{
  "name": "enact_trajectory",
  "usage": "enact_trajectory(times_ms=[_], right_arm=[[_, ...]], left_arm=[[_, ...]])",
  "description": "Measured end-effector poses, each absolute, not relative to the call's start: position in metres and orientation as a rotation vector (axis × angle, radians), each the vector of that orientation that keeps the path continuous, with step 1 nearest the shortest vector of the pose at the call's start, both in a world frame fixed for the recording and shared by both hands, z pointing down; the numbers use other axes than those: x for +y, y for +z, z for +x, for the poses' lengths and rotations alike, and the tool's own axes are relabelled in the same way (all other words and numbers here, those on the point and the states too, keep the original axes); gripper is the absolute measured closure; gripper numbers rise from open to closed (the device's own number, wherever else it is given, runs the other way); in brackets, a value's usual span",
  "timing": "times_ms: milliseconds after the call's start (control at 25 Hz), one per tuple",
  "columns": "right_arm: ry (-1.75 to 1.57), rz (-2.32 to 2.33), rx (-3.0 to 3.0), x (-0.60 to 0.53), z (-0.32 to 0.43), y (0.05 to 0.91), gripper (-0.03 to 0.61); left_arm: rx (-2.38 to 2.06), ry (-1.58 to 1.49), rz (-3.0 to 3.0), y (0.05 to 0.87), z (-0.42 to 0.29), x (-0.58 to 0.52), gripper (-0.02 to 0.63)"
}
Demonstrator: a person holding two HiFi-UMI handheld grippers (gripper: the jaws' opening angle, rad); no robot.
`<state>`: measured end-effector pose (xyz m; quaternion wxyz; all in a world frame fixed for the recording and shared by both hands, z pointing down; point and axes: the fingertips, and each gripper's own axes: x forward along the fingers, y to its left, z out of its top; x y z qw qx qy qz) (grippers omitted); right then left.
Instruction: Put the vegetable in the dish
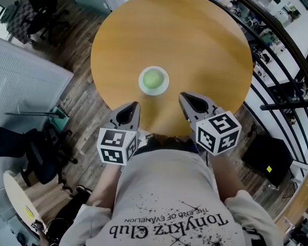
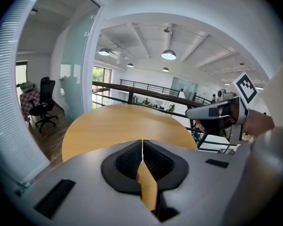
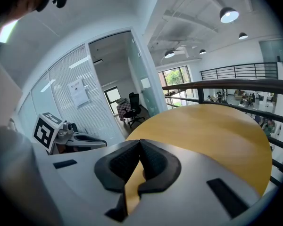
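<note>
A pale green round vegetable (image 1: 153,78) lies inside a small white dish (image 1: 154,90) near the middle of the round wooden table (image 1: 195,40). My left gripper (image 1: 135,105) hangs at the table's near edge, left of the dish, its jaws shut with nothing between them. My right gripper (image 1: 183,96) is at the near edge to the dish's right, likewise shut and empty. In the left gripper view the black pads (image 2: 129,159) meet tip to tip; the right gripper view shows its pads (image 3: 153,161) touching too. Neither gripper view shows the dish.
The table stands on a wooden floor beside a black railing (image 1: 277,45) on the right. Office chairs (image 1: 38,4) stand at the far left and a white partition (image 1: 20,91) lies to the left. The person's grey shirt (image 1: 169,199) fills the bottom.
</note>
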<state>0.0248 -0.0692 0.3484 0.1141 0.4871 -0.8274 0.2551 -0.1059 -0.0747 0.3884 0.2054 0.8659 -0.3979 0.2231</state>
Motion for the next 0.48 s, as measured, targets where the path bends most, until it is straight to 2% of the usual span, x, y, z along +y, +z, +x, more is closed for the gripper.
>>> enact_trajectory(times_ms=[480], right_arm=[[0.786,1.46,-2.42,-0.059,0.032,0.353,0.557]], left_arm=[[-1.088,0.668,2.427,0.399,-0.105,-0.068,0.584]])
